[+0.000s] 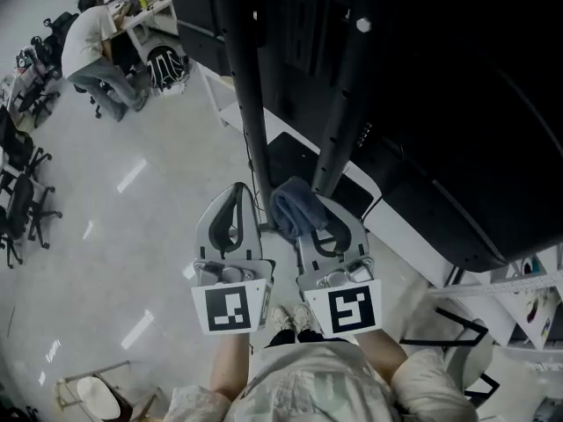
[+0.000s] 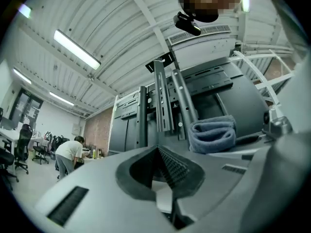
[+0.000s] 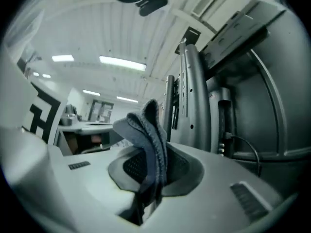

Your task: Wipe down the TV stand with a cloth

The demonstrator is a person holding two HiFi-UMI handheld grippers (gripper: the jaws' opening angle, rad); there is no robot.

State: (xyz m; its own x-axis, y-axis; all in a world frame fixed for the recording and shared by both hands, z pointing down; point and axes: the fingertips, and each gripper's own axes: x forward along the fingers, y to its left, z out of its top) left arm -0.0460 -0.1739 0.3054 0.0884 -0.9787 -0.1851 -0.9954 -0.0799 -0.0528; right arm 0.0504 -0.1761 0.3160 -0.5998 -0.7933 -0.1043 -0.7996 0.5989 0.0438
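The pale, glossy floor [image 1: 132, 236] occupied the left half of the head view, with ceiling lights reflected on it. A large black screen [image 1: 422, 104] filled the upper right of that view. The TV stand [image 1: 251, 104] carried the screen on two dark uprights that rose from a low base directly ahead of the grippers. In the left gripper view the same uprights showed perforated mounting rails. In the far upper left corner of the head view, a person [image 1: 84, 47] in a light top bent over a tabletop [image 1: 145, 11], well apart from the stand. Several black office chairs [image 1: 22, 192] stood along the left edge. The left gripper [image 1: 236, 190] and the right gripper [image 1: 310, 207] were held side by side, just apart, both pointing toward the foot of the stand. Each carried a marker cube at its rear. The cloth [image 1: 295, 207], a folded dark blue-grey towel, sat at the tip of the right gripper, close against the foot of the right-hand upright. Contact between cloth and upright could not be confirmed. In the right gripper view, the fingers [image 3: 182, 166] of the right gripper [image 3: 150, 164] were clamped on the cloth [image 3: 143, 130], which stood up in folds above them. In the left gripper view, the fingers [image 2: 176, 165] of the left gripper [image 2: 158, 149] were together at the tips with nothing between them. The cloth [image 2: 212, 134] appeared there as a roll to the right.
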